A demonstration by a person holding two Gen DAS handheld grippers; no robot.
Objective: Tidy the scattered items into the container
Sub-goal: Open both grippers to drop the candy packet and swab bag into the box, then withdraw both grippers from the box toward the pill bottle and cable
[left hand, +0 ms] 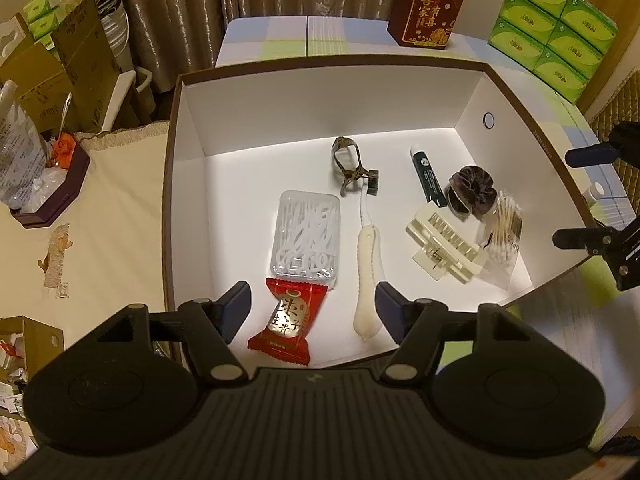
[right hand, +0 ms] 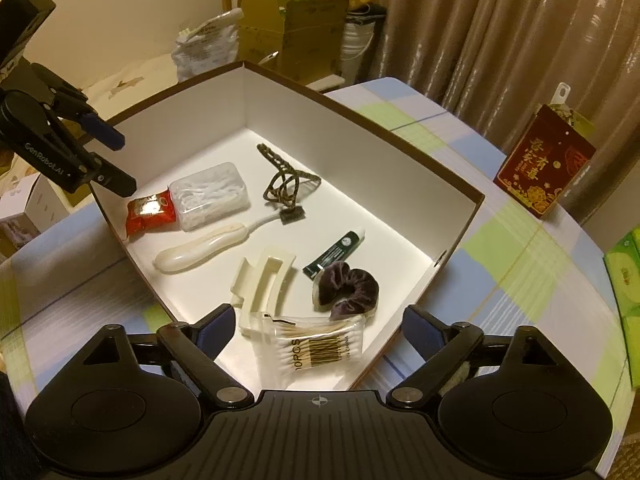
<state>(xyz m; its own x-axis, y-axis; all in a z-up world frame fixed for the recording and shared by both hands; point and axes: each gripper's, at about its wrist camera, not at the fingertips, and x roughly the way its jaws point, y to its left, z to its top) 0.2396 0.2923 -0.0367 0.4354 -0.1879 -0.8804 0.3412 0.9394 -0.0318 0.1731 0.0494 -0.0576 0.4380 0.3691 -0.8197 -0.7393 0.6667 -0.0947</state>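
A white box with a brown rim holds every item. My left gripper hangs open over its near left corner, above a red snack packet; the pads do not touch it. Beside the packet lie a clear box of floss picks and a cream toothbrush. My right gripper stands open over a bag of cotton swabs, clear of it. A cream hair claw, purple scrunchie, green tube and brown clip lie further in.
The box sits on a checked tablecloth. A red gift bag and stacked green tissue boxes stand behind it. A small white bottle is just outside the right wall. Cardboard boxes and a dark tray crowd the left.
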